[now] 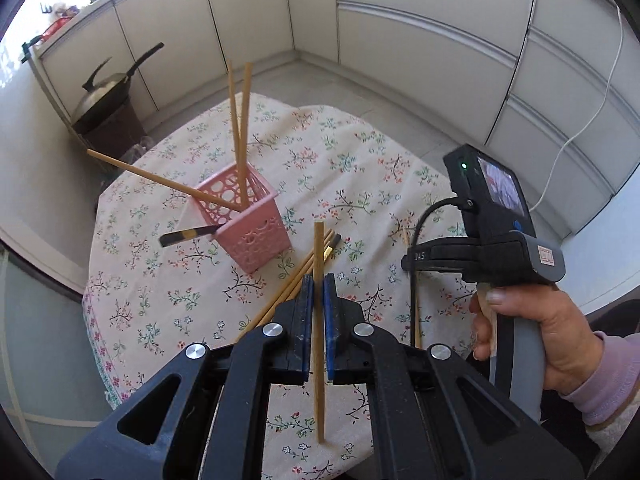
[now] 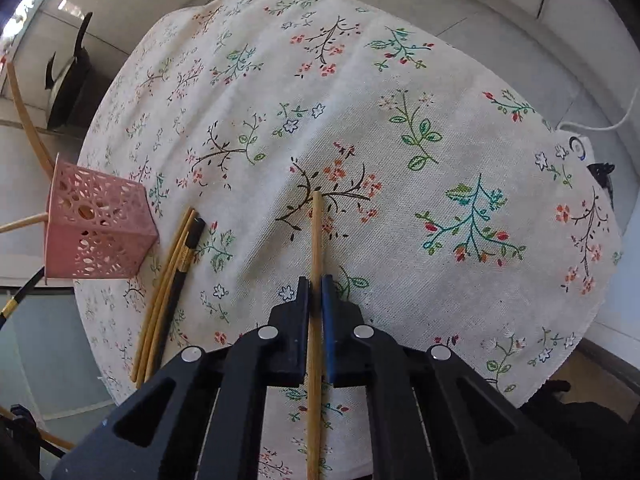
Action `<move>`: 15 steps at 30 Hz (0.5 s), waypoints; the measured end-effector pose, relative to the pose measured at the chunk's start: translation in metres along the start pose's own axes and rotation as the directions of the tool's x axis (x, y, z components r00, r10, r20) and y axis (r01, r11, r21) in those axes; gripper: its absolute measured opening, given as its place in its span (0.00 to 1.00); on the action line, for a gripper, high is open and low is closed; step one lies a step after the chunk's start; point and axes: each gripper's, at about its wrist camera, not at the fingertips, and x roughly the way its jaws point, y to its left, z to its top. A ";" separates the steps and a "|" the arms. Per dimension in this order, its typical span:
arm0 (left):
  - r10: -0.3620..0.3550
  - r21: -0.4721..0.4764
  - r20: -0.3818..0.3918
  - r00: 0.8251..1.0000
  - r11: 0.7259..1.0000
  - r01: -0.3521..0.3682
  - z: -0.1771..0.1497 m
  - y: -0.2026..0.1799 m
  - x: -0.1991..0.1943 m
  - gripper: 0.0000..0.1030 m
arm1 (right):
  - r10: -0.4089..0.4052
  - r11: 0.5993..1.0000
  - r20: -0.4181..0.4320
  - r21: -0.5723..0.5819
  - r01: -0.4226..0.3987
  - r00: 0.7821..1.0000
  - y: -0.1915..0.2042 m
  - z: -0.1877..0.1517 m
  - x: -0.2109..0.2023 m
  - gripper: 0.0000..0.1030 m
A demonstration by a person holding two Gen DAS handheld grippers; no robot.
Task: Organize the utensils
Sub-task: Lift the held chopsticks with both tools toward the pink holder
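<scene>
Chopsticks are gripped, one in each gripper, above the flowered tablecloth (image 2: 400,80).

Left gripper (image 1: 319,280) fingers are pressed narrow on a wooden chopstick (image 1: 319,248); right gripper (image 2: 316,282) clamps another wooden chopstick (image 2: 317,232). The pink basket (image 1: 256,236) already holds several sticks, and three loose chopsticks (image 2: 168,280) lie just beside it on the cloth.

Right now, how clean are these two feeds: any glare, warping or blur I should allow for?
Left wrist view: window glare blows out the top-left corner; cabinets bow from fisheye; pink basket and the chopstick in the left gripper are sharp. Right wrist view: tablecloth bulges like a dome, edges darken, and the chopstick in the right gripper is crisp.
</scene>
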 end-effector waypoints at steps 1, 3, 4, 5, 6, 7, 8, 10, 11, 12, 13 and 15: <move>0.001 -0.007 0.009 1.000 1.000 -0.001 -0.001 -0.001 -0.007 0.04 | 0.008 1.000 0.019 -0.005 -0.008 1.000 -0.002 -0.001 -0.004 0.06; -0.001 -0.023 0.033 0.999 1.000 0.002 0.000 0.001 -0.012 0.04 | 0.038 0.999 0.060 -0.023 -0.037 0.997 -0.001 -0.004 -0.020 0.06; -0.004 -0.030 0.047 0.999 1.000 0.005 0.000 0.001 -0.016 0.04 | 0.059 0.998 0.078 -0.030 -0.057 0.995 0.000 -0.003 -0.029 0.06; -0.007 -0.038 0.063 0.998 0.999 0.010 0.001 0.002 -0.020 0.04 | 0.080 0.996 0.099 -0.040 -0.076 0.992 0.002 -0.004 -0.040 0.06; -0.009 -0.043 0.078 0.997 0.999 0.012 0.002 0.003 -0.024 0.04 | 0.098 0.994 0.124 -0.053 -0.093 0.987 0.003 -0.004 -0.052 0.06; -0.010 -0.048 0.093 0.996 0.999 0.015 0.003 0.003 -0.027 0.04 | 0.118 0.992 0.156 -0.071 -0.108 0.981 0.004 -0.006 -0.066 0.06; -0.015 -0.056 0.108 0.994 0.998 0.021 0.003 0.004 -0.031 0.04 | 0.135 0.989 0.187 -0.089 -0.120 0.973 0.005 -0.008 -0.079 0.06; -0.024 -0.070 0.129 0.991 0.997 0.033 0.004 0.005 -0.038 0.04 | 0.163 0.983 0.238 -0.120 -0.138 0.958 0.008 -0.011 -0.100 0.06; -0.025 -0.078 0.144 0.989 0.996 0.037 0.004 0.005 -0.042 0.04 | 0.176 0.980 0.259 -0.135 -0.144 0.950 0.008 -0.012 -0.110 0.06; -0.026 -0.082 0.156 0.987 0.996 0.039 0.004 0.006 -0.046 0.04 | 0.186 0.978 0.279 -0.146 -0.150 0.942 0.009 -0.012 -0.119 0.06; -0.026 -0.089 0.171 0.985 0.995 0.042 0.004 0.006 -0.050 0.04 | 0.198 0.975 0.302 -0.160 -0.155 0.933 0.008 -0.012 -0.130 0.06; -0.030 -0.100 0.194 0.980 0.994 0.050 0.004 0.009 -0.057 0.04 | 0.219 0.970 0.339 -0.177 -0.166 0.915 0.008 -0.013 -0.147 0.06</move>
